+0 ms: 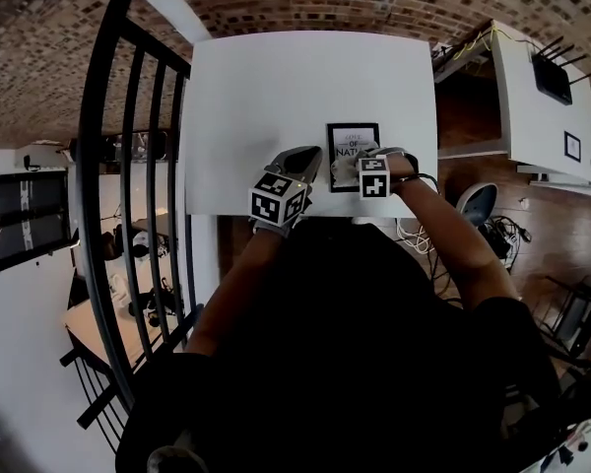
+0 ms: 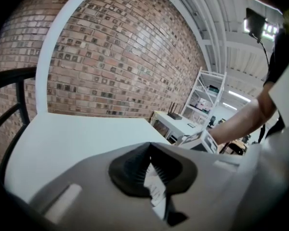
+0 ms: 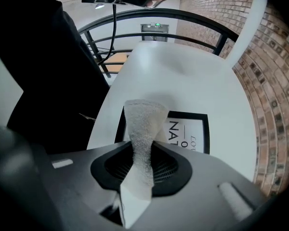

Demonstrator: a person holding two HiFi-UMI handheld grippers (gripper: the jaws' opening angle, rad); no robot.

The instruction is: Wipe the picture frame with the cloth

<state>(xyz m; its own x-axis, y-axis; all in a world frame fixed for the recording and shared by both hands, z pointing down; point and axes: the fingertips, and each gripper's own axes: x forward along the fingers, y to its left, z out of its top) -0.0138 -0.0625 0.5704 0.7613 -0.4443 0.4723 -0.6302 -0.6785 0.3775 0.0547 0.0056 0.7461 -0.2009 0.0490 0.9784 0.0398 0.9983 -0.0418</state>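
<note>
Cloth [image 3: 143,129] clamped in the right gripper [image 3: 145,163]. Its jaws are closed tight on a twisted neck of the cloth, and a loose tail hangs out on the near side of the pads.
- Cloth is pale, off-white, with a nubbly terry-like surface. Past the jaws it widens into a flat flap.
- The flap lies over the near left part of the picture frame [image 3: 185,129]. From the right gripper view I cannot tell whether it presses on the glass or only rests above it.

Left gripper [image 2: 151,170]: ribbed dark pads stand a narrow slit apart, with white showing through the gap. Nothing is grasped that I can make out.
- In the head view this gripper sits just beside the frame's left edge. Whether it touches the frame is unclear.

Picture frame: thin black border around a white print with dark block lettering. "NAT" is legible and the rest is covered by the cloth or too small to read.
- It lies flat, face up, on the table [image 1: 305,77].
- It is close to the table's near edge and right of centre, directly ahead of the person.
- In the head view the cloth bunches over the frame's lower right portion.

Table: white top, plain surface.

Surroundings:
- A black metal railing [image 1: 128,166] runs along the table's left side.
- A brick wall [image 2: 125,66] stands beyond the far edge.
- A white side desk [image 1: 532,116] is off to the right, with a dark router-like box [image 1: 553,75] on it.
- The person's right forearm [image 1: 443,225] reaches in behind the right gripper, in a dark upper garment.
</note>
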